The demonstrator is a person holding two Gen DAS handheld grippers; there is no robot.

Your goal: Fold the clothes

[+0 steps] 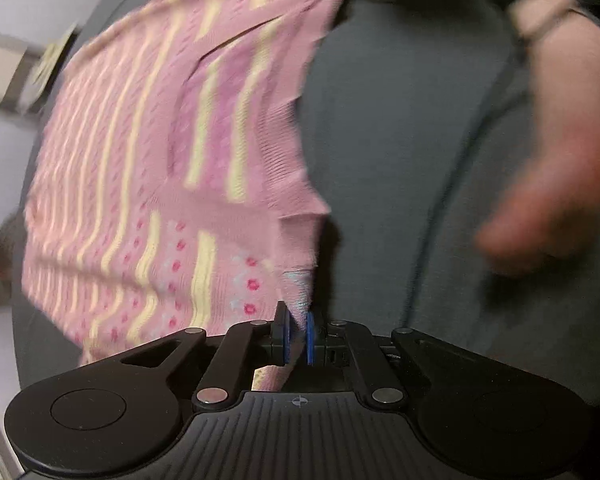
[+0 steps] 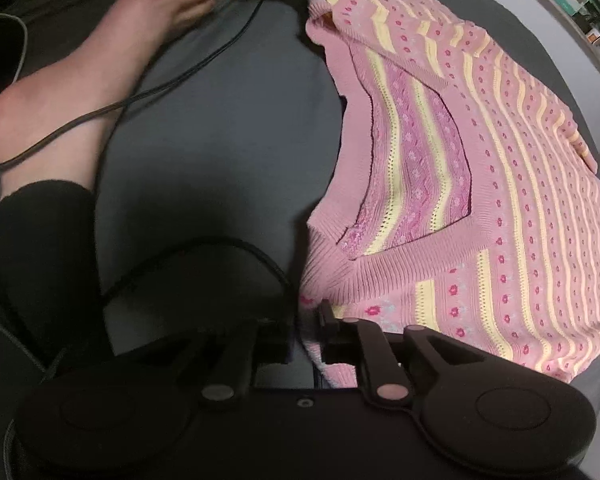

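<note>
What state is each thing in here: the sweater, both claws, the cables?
Pink sweater: spread on the grey surface, not yet folded, pinched at two corners.
Left claw: shut on sweater corner.
Right claw: shut on sweater corner.
Black cables: loose, draped across a bare foot.

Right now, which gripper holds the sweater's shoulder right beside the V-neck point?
The right gripper: the sweater's V-point lies just ahead. The left gripper pinches a far corner.

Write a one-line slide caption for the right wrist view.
Right tongs shut on the shoulder of a pink striped knit top spread on a grey surface, bare foot nearby.
</note>
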